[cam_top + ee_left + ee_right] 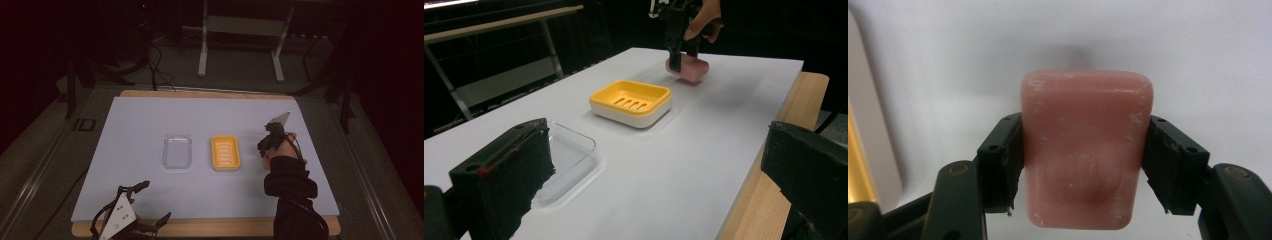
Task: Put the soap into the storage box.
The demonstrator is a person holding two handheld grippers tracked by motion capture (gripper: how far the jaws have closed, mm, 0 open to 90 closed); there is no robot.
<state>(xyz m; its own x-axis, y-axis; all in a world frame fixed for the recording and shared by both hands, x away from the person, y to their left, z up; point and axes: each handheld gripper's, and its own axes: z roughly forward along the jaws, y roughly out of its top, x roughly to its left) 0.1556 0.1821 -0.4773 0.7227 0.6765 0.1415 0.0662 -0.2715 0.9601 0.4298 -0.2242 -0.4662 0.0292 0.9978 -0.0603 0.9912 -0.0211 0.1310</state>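
Observation:
My right gripper (1085,156) is shut on a pink soap bar (1087,115), its black pads pressing the bar's two long sides just above the white mat. From the left gripper view the same soap bar (691,69) hangs at the far right of the mat under the right gripper (680,60). A hand holds that right gripper (262,148) right of a yellow soap dish (214,150) with a slotted floor. My left gripper (155,201) rests open at the mat's front left corner, jaws wide apart and nothing between them.
A clear plastic tray (177,151) lies left of the yellow soap dish (599,98) in the middle of the white mat (140,125). Wooden board edges (225,227) frame the mat. A metal stand (240,25) is on the floor behind the table.

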